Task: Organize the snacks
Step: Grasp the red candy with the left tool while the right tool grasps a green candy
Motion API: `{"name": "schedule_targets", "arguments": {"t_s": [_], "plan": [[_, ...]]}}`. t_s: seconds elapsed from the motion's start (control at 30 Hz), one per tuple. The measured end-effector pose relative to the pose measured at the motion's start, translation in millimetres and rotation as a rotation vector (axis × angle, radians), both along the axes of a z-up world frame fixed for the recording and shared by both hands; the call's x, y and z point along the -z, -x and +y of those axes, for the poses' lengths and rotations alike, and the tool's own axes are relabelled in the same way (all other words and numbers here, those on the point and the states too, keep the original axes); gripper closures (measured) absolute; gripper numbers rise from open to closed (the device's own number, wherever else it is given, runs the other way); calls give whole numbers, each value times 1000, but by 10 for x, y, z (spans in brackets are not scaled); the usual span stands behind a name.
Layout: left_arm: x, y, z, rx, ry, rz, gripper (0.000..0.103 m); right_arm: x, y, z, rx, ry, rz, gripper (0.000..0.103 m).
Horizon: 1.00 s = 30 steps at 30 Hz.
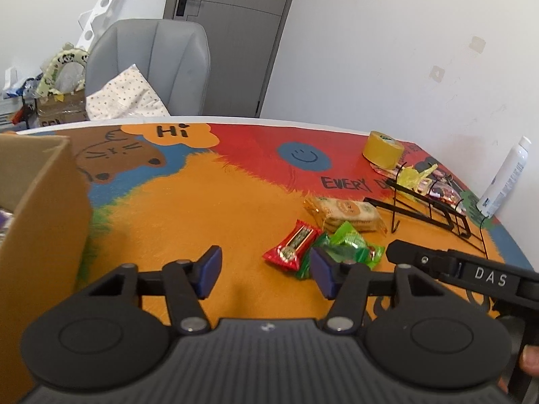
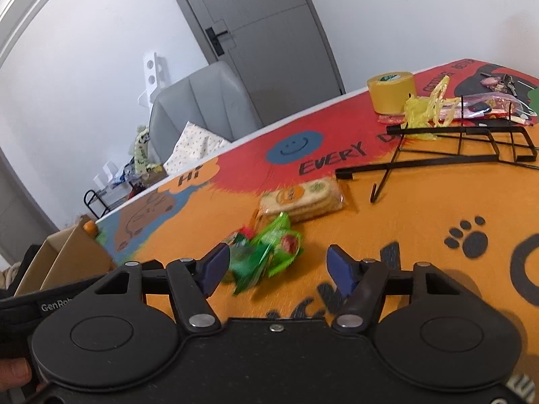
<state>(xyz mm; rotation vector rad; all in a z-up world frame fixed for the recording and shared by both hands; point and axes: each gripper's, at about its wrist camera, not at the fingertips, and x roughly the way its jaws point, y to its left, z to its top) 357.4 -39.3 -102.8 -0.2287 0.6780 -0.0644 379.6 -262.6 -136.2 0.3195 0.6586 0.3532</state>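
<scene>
Gaping wide with nothing between them, the jaws of the left gripper [image 1: 266,272] hang over the orange part of the surface [image 1: 202,208], and the jaws of the right gripper [image 2: 279,269] stand just as wide, also empty. Using the green snack packets [image 1: 343,247] as the landmark: they lie on the surface just beyond the left gripper's right fingertip and between the right gripper's fingers, blurred in that view. Touching their left side is a red snack packet [image 1: 292,245]. Just behind them lies a clear pack of biscuits [image 1: 347,212]. Farther behind and to the right sits a black wire rack [image 1: 434,208], with a yellow tape roll [image 1: 383,149] beyond it. Well to their left stands a cardboard box [image 1: 40,208].
</scene>
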Motion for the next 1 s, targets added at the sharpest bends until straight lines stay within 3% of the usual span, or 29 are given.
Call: {"name": "schedule_targets", "arguments": {"t_s": [0.23,0.47,0.83,0.93,1.0], "plan": [[134,-309,-85,41,-17,8,49,143,-258,38,7,3,26,43],[255,-547,-131,41,-25,40,57,188,-463,130,-9,30,41,47],[359,-675,-353,104,-72,57,58,244,-374,97,-50,25,85,70],[383,-651,-399,112,-103,50,66,247,-321,57,-39,22,95,75],[388,-642,-415,115,-119,50,84,250,-285,45,-33,21,90,75]]}}
